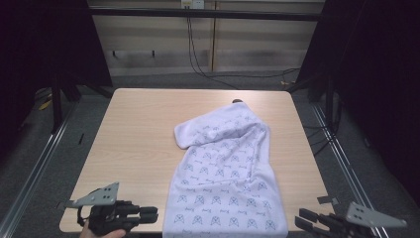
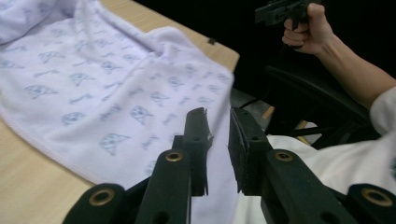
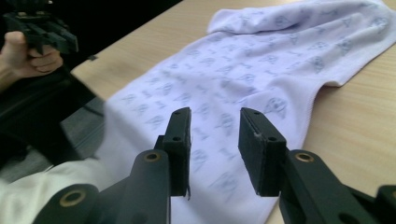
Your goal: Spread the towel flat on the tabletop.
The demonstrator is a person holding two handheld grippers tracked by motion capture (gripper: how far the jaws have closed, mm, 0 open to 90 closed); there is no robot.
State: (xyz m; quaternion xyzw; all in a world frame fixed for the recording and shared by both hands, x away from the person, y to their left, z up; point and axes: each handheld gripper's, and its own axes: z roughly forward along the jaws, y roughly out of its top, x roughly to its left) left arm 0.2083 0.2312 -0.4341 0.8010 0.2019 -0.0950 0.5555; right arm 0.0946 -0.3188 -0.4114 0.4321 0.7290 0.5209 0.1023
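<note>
Both grippers hang off the near table edge with jaws apart and nothing between them, the left gripper (image 1: 148, 214) and right gripper (image 1: 302, 219) flanking the cloth (image 1: 228, 178), placed, I judge, to take its near corners; the cloth lies between them, its near hem drooping over the edge. It is soft pale lilac terry with small printed motifs, its far end folded back on the smooth wood-grain table (image 1: 138, 129).
</note>
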